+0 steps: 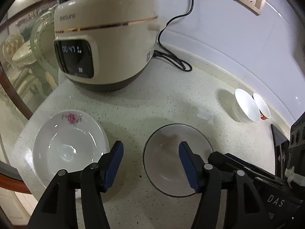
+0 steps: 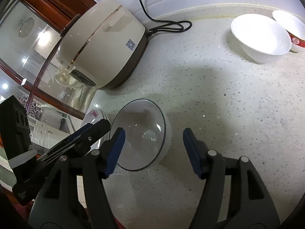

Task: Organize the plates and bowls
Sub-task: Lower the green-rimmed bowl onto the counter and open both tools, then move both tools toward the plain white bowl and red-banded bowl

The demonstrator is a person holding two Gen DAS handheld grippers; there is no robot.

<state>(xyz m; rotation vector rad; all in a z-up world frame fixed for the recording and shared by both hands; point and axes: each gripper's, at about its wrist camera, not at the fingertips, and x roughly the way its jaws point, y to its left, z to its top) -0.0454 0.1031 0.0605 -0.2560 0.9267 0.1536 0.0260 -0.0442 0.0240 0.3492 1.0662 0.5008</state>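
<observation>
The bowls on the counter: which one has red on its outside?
The small bowl farthest right, beside the plain white bowl. Its outer wall is red with a pattern; the white bowl and the dark-rimmed bowl show no red.

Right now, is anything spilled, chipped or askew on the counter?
No spill or chip shows. The flowered plate overhangs the counter edge at the left. Dark-rimmed bowl and white bowl stand upright.

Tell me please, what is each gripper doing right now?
Left gripper: open, holding nothing, poised at the dark-rimmed bowl.
Right gripper: open, holding nothing.
</observation>
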